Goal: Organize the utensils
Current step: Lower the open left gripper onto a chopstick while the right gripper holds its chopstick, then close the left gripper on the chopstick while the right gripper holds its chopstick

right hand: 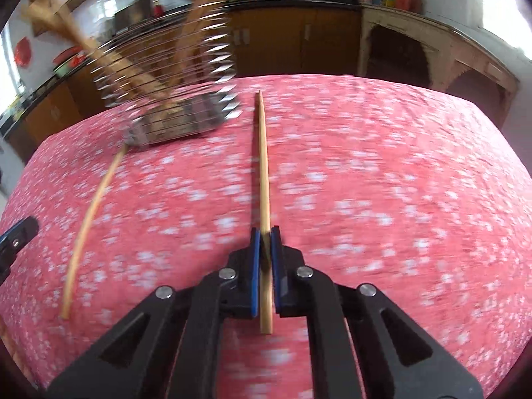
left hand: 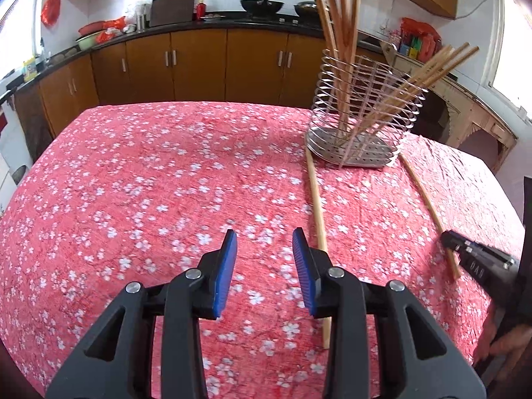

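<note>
A wire utensil holder [left hand: 362,116] stands at the far right of the red floral tablecloth [left hand: 166,183] with several wooden chopsticks leaning in it. One loose chopstick [left hand: 318,219] lies on the cloth just right of my left gripper [left hand: 264,242], which is open with nothing between its blue pads. A second chopstick [left hand: 429,206] lies further right, and my right gripper [left hand: 447,237] is on its near part. In the right wrist view my right gripper [right hand: 265,232] is shut on that chopstick [right hand: 263,166], which points away toward the blurred holder [right hand: 166,93]. The other chopstick [right hand: 89,226] lies to the left.
Behind the table's far edge runs a kitchen counter [left hand: 199,25] over brown cabinets, with woks and red bags on it. An old pale wooden cabinet [left hand: 465,113] stands close to the table's right corner. A person's hand [left hand: 508,342] shows at the lower right.
</note>
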`<state>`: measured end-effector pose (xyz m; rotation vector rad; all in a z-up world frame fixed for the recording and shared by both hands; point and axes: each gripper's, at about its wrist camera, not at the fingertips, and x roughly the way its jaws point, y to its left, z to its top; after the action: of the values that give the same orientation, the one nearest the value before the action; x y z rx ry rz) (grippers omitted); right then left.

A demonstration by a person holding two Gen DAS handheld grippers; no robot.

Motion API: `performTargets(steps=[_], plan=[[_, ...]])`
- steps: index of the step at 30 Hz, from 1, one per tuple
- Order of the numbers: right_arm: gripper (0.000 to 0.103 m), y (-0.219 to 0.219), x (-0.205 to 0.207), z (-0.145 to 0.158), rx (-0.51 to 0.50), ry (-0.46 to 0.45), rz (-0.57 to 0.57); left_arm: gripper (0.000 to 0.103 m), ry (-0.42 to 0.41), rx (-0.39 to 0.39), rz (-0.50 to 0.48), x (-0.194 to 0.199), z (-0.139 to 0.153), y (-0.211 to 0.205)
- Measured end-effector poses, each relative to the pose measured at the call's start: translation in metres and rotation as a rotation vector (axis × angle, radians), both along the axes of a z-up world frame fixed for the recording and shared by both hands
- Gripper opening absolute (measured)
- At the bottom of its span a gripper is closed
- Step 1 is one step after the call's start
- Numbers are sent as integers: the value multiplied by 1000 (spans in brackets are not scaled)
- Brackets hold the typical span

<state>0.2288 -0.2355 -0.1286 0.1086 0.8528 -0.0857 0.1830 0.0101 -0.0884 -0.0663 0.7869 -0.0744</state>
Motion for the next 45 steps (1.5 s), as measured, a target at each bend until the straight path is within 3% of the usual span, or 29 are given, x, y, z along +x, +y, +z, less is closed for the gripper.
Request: performTargets(steps=[7,17,20,21,24,31,45], plan=[[8,-51,-4,0,18,-9,-60,44,11,14,-69,2,-5,-23],[8,-45,-11,-2,27,-7,-24,43,68,107,-95,17,-24,-56],[8,-41,-13,-2,32,-7,-15,32,80,132,-90,20,-28,-59],[8,-40,-11,-3,33,-7,-11,19,80,136,-75,21,-28,-58],[8,-38,-13,-3,36,-3,6,9,87,148,-37,26,-28,-50],[8,-30,-25,-1,20,3,43,8,103,123,16,32,-27,-7],[8,-33,-30,1,30,4,43,12,89,45,-4,27,-26,10]])
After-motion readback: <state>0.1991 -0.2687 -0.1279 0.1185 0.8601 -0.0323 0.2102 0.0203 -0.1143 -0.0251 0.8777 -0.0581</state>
